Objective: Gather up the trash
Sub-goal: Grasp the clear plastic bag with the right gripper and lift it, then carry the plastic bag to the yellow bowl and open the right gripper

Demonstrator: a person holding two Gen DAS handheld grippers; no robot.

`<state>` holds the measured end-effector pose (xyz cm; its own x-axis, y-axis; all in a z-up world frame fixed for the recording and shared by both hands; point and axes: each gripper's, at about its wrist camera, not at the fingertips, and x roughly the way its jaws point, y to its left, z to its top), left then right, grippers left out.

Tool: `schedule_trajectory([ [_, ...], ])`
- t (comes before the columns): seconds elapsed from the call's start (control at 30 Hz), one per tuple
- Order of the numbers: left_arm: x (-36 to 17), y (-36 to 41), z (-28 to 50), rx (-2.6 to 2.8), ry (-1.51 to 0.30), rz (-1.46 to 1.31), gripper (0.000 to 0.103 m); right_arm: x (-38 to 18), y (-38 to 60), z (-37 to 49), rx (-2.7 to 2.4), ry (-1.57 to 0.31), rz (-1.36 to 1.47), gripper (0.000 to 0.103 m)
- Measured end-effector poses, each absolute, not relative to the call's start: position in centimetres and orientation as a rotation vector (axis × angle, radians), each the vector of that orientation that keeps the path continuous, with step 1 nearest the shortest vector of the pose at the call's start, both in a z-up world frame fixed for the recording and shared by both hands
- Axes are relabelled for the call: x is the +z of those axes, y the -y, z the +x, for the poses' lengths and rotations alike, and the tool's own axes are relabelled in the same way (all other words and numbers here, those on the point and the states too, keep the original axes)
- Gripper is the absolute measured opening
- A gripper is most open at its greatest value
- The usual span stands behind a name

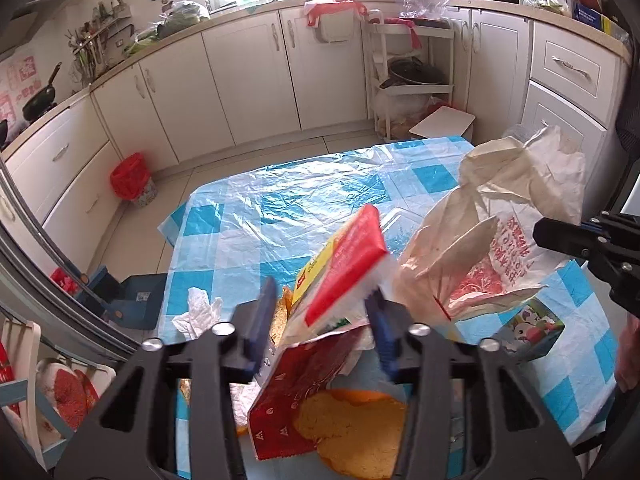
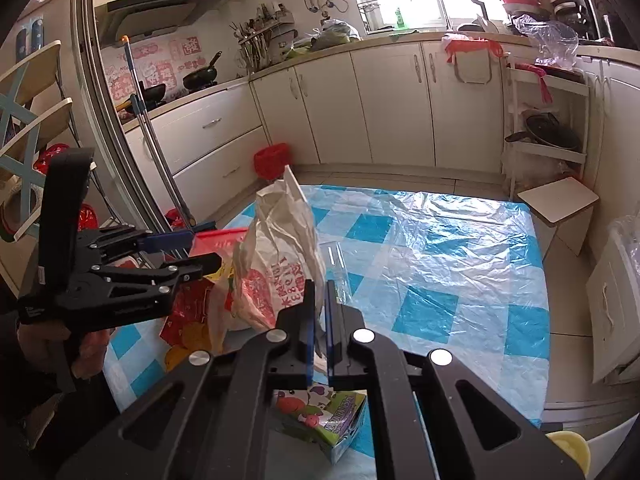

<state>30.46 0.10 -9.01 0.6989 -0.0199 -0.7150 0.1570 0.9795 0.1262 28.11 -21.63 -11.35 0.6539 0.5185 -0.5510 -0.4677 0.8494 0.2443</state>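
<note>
I see the right gripper (image 2: 319, 312) pinching the white plastic bag (image 2: 280, 256), lifted over the blue checked table (image 2: 460, 240). Left gripper (image 1: 320, 320) clamps a red-yellow wrapper (image 1: 344, 264), bag at its 2 o'clock. Juice carton (image 2: 324, 416) lies below.

White cabinets (image 1: 248, 80), a frying pan (image 2: 200, 76) on the stove — blue-checked tablecloth (image 1: 304, 196) in front.

1. Left gripper (image 1: 320, 320): pitched downward over the table, jaws partly closed with a red-and-yellow packet (image 1: 340, 264) between the blue pads; pad contact blurred.
2. Right gripper (image 2: 319, 320): angled down, jaws pinched tight on the white plastic bag (image 2: 280, 248).
3. A hand (image 2: 86, 354) wraps the left gripper's handle.
</note>
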Motion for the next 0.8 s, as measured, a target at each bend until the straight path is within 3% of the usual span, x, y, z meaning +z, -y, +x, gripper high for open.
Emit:
schedule_trajectory([
  [0.13,-8.5,-0.7,30.4,-0.053,-0.753,0.14,0.006,-11.0,22.5,28.1,0.543,-0.633,0.114,0.005],
  [0.43,-2.8,-4.4,26.9,-0.04,-0.586,-0.084,0.005,-8.4,25.3,26.3,0.471,-0.52,0.187,0.005],
  [0.8,0.6,-2.9,21.1,-0.225,-0.56,-0.221,0.005,-7.6,31.9,20.2,0.288,-0.477,0.284,0.005],
])
